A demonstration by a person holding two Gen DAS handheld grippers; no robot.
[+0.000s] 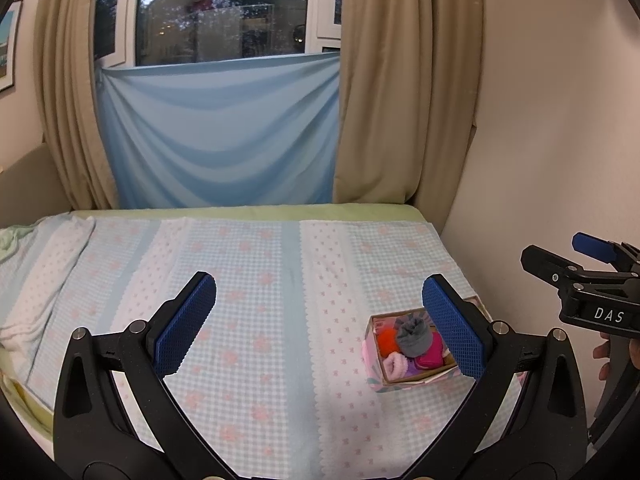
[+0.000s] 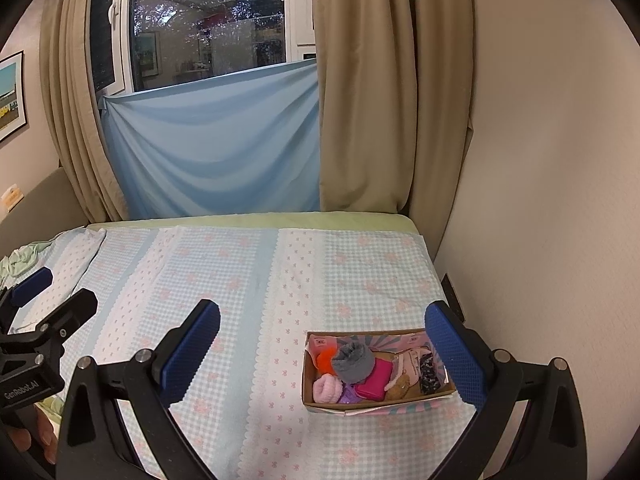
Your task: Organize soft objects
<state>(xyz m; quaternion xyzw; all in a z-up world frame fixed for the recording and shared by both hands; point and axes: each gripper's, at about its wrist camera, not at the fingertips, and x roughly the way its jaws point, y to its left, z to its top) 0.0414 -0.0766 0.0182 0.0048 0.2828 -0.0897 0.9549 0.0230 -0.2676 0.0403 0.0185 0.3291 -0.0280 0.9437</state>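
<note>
Both tongs stand wide apart and hold nothing: the left tongs [image 1: 320, 322] frame bare blanket in their own view, and the right tongs [image 2: 324, 350] hang above and short of the cardboard box [image 2: 308, 398], which sits on the bed [image 2: 248, 218] near the wall. Every soft thing in sight already lies inside that box: a rolled grey sock [image 2: 352, 362] on top, an orange pompom [image 2: 325, 360] beside it, a pale pink fluffy roll [image 2: 326, 388], a magenta pouch [image 2: 376, 380], a tan item and a dark patterned one [image 2: 430, 374] toward the far end. No loose piece shows on the checked blanket [image 2: 224, 280], so the step in hand looks like a last check or tidy, or the end of the job. If the grey sock is to be seated lower, I would bring the right tongs straight down over it, close gently on the roll's middle, and press without dragging, since the light box may slide or tip on the soft cover; the left tongs could steady its near wall. Seen from the left wrist, the right tool [image 1: 584, 280] is held level at the right edge, fingers of a hand [image 1: 608, 356] wrapped below it; from the right wrist, the left tool [image 2: 36, 320] points forward over the bed.
</note>
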